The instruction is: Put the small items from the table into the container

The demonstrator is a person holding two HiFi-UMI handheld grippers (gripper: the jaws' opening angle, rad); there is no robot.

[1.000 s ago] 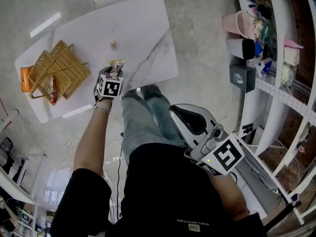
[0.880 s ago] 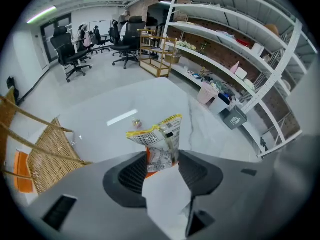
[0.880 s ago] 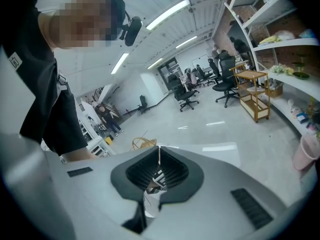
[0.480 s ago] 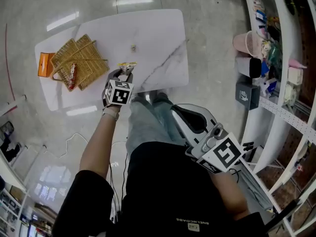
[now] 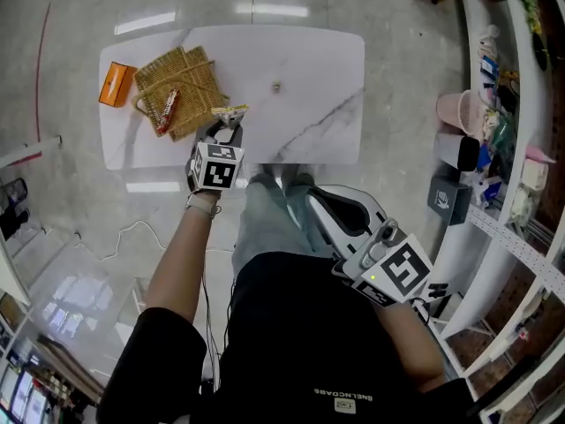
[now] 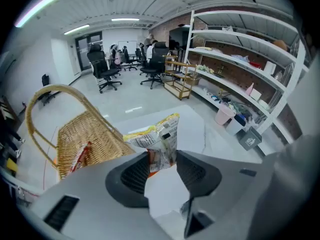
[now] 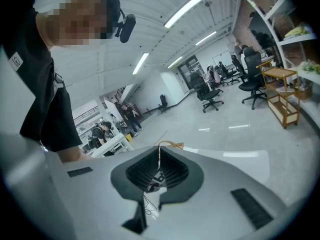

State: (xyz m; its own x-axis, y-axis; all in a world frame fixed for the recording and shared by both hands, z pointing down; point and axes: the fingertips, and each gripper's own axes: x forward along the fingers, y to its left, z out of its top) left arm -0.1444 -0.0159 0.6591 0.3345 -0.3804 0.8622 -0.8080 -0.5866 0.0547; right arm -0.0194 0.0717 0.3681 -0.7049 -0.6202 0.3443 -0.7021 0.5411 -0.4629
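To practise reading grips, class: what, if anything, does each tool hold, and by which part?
The left tool pinches a snack packet by its lower end, jaws closing on it. The right tool holds nothing.

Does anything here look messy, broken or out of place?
Nothing stands out. The woven wicker basket sits upright on the white marble table with a red packet inside; the yellow snack packet is merely crumpled where the left gripper's closing fingers pinch it.

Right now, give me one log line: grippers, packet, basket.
left gripper: jaws closing on packet, off table | right gripper: shut, empty | basket: red snack inside | small item: mid-table
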